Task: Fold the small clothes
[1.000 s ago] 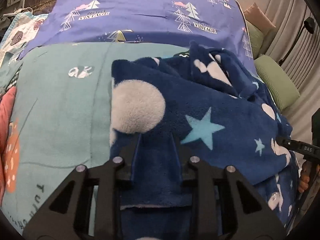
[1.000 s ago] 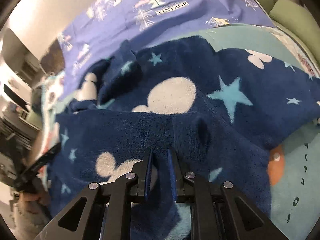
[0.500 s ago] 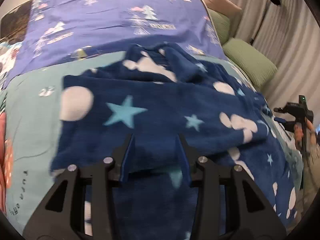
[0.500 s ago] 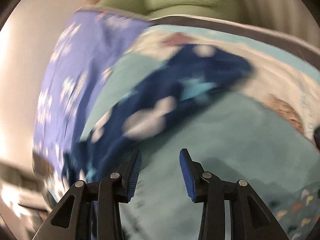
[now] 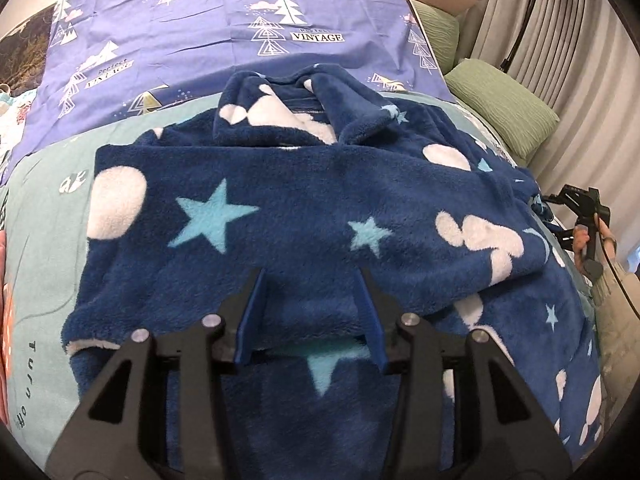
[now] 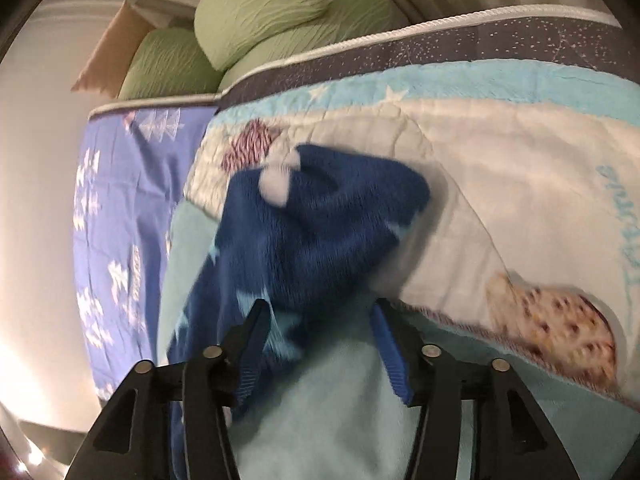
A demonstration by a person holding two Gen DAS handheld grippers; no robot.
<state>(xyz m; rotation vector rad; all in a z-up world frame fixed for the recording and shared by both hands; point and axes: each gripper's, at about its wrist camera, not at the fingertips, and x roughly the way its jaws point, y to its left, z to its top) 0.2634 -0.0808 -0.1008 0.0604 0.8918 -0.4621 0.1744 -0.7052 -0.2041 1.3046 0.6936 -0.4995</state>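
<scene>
Plush navy fleece garment (image 5: 304,216) – folded, star-printed – on quilted bedspread (image 5: 44,216).

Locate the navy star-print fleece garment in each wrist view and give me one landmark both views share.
Left wrist: the fleece garment fills the centre, spread across the bed with its collar at the top.
Right wrist: only a blurred end of the fleece garment shows, centre-left.
Shared landmark: the purple tree-print sheet, top in the left view, left edge in the right.
</scene>
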